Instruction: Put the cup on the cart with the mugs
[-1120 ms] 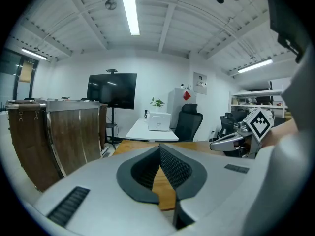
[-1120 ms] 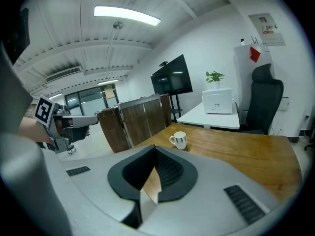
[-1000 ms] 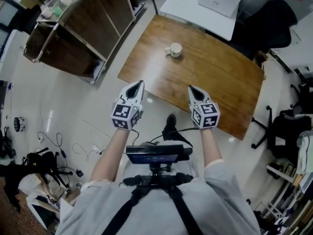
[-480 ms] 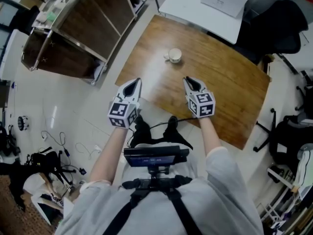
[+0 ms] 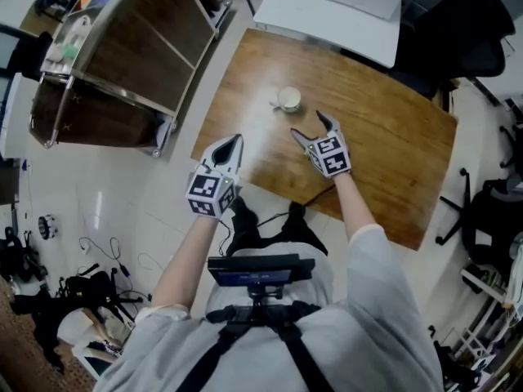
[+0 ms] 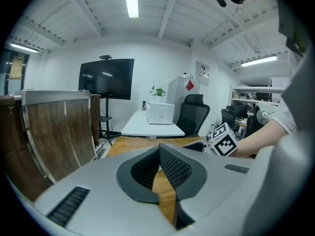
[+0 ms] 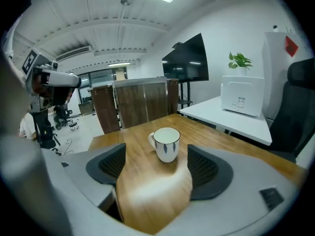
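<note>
Now right hand-held gripper (image 5: 309,126) jaws just opened wide, empty, cup (image 5: 288,98) just ahead

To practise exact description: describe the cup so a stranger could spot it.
Find the brown wooden table beside the white desk. On it stands a small white cup with a handle. It is the only thing standing on that table, with dark drop-shaped marks down its side.
</note>
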### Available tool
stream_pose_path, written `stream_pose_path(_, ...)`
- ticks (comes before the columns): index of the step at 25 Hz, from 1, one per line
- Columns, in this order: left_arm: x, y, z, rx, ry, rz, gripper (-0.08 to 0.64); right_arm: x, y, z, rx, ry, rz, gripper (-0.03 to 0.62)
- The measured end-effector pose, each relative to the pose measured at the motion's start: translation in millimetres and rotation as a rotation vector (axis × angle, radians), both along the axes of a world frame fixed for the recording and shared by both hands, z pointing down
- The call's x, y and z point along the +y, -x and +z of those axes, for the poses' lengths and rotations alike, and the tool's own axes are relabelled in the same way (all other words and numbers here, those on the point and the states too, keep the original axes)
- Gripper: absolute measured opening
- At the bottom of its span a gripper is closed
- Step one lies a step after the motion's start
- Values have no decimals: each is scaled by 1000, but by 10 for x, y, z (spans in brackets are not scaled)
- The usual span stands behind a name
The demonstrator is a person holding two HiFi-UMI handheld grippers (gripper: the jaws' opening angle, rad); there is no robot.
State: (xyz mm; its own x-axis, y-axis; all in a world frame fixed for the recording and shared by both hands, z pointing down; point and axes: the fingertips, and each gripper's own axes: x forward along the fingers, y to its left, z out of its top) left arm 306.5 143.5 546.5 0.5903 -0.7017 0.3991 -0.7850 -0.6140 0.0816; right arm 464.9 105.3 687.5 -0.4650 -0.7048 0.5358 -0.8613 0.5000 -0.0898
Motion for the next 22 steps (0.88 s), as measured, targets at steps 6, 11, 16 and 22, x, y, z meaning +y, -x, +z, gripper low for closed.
stream_pose_path(6,-209,7,88,-4,5,-18,3,-377,73,347,17,15,-52,480)
stream_pose_path(11,-368,3,149,4,21,-40,3,-624,157,573,40,4,-98,480)
stream_pose_path(16,-426,-1,316,4,36,-47,3,-846,191,636,36,-48,-107,480)
stream_pose_path(22,-452,53,349,-6,44,-68,3,-948,263,658,32,-72,-112,480)
